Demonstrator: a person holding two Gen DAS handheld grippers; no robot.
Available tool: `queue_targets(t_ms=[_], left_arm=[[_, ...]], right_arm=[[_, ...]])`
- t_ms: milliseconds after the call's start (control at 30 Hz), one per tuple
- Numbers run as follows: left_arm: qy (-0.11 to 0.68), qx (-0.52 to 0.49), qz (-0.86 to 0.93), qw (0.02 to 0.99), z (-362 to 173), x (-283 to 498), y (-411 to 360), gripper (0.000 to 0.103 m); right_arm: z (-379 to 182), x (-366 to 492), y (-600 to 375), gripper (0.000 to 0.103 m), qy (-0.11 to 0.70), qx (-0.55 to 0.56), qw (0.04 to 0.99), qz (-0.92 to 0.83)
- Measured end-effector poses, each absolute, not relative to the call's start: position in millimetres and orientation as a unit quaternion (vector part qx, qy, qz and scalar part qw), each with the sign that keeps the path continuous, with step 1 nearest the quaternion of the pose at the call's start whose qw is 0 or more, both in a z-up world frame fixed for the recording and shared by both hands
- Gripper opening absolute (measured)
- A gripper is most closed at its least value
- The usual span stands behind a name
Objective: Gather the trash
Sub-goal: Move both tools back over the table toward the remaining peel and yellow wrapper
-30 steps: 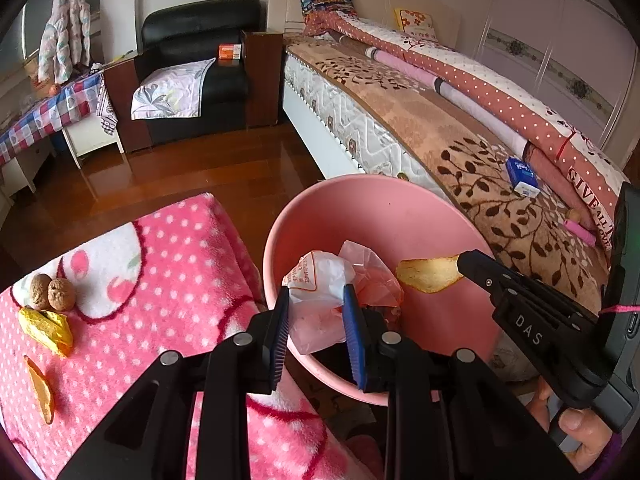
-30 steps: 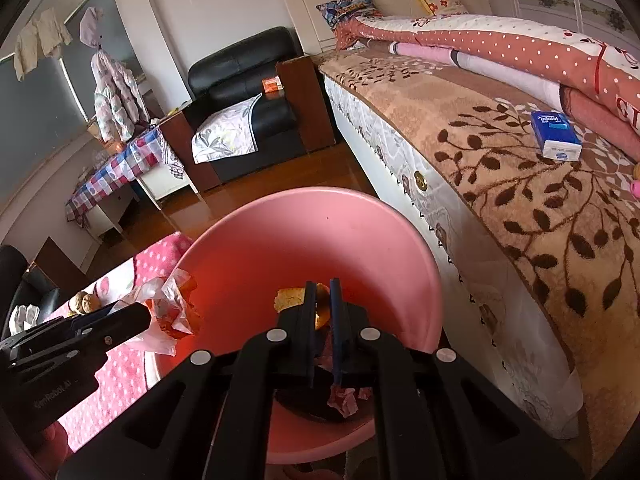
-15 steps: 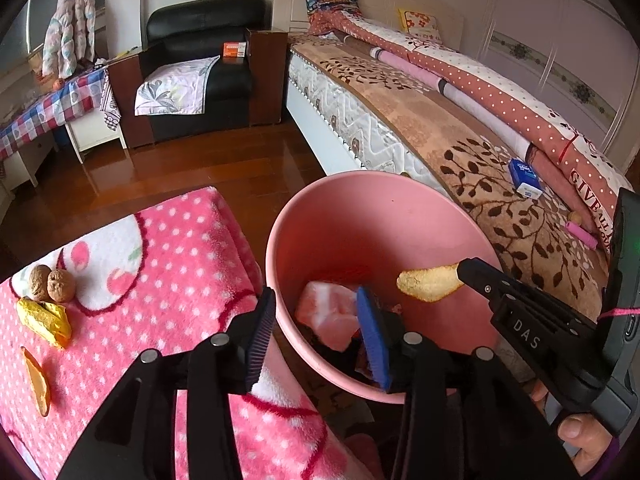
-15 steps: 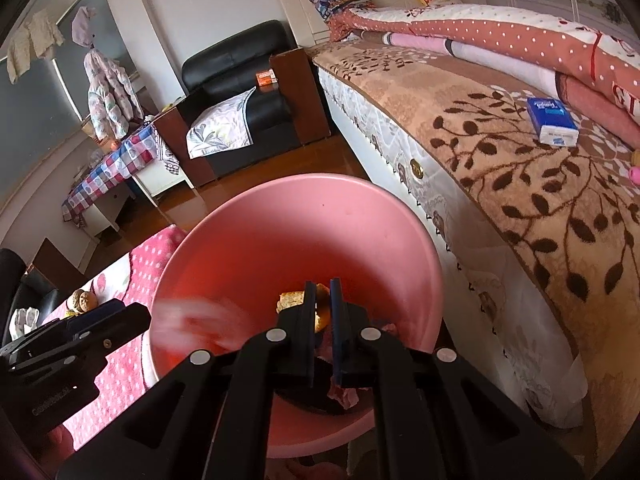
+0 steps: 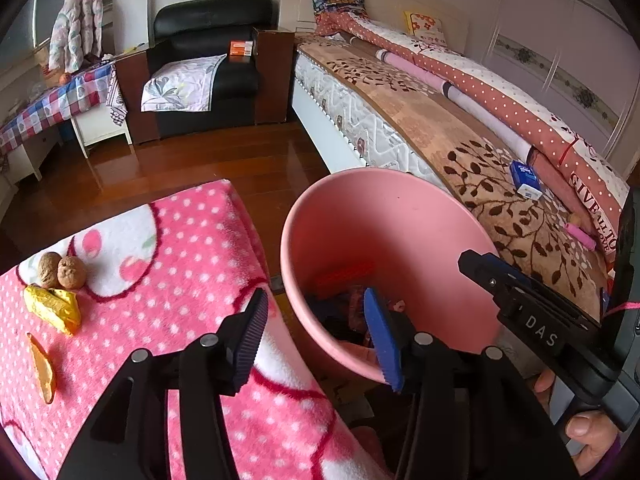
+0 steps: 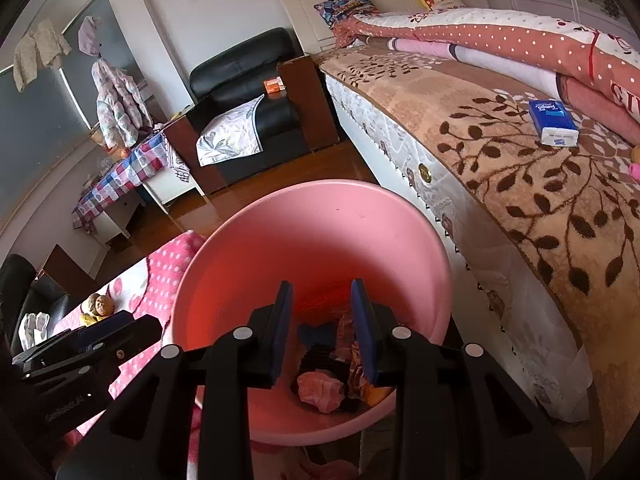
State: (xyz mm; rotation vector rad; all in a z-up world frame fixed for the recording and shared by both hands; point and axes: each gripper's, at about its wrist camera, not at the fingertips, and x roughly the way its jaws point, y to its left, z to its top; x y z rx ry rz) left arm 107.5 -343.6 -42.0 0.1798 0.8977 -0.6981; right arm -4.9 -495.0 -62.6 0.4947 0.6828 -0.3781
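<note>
Left gripper (image 5: 316,332): my jaws have just been opening and now stand wide with nothing between them; the crumpled wrapper (image 6: 322,390) they held a second ago lies in the bin (image 5: 384,216). Right gripper (image 6: 320,328): jaws have just been opening, parted and bare; the peel they pinched is gone from them.

Black armchair (image 5: 208,72), bed (image 5: 440,120), blue tissue pack (image 6: 553,122)

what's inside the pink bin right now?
In the pink bin: a crumpled pink wrapper, something blue, dark scraps and an orange piece at the bottom. The right gripper's fingers cover part of the pile; anything beneath is hidden.
</note>
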Motion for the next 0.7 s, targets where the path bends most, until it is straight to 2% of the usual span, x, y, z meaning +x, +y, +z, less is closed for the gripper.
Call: queue_targets(t_ms=[700], left_arm=[[0.424,0.051,-0.274,0.861,-28.6,96.2,-256.7,0.054]], right_arm=[[-55.7,-15.7,-440.6,0.031,0.338,0.235,0.902,-0.127]])
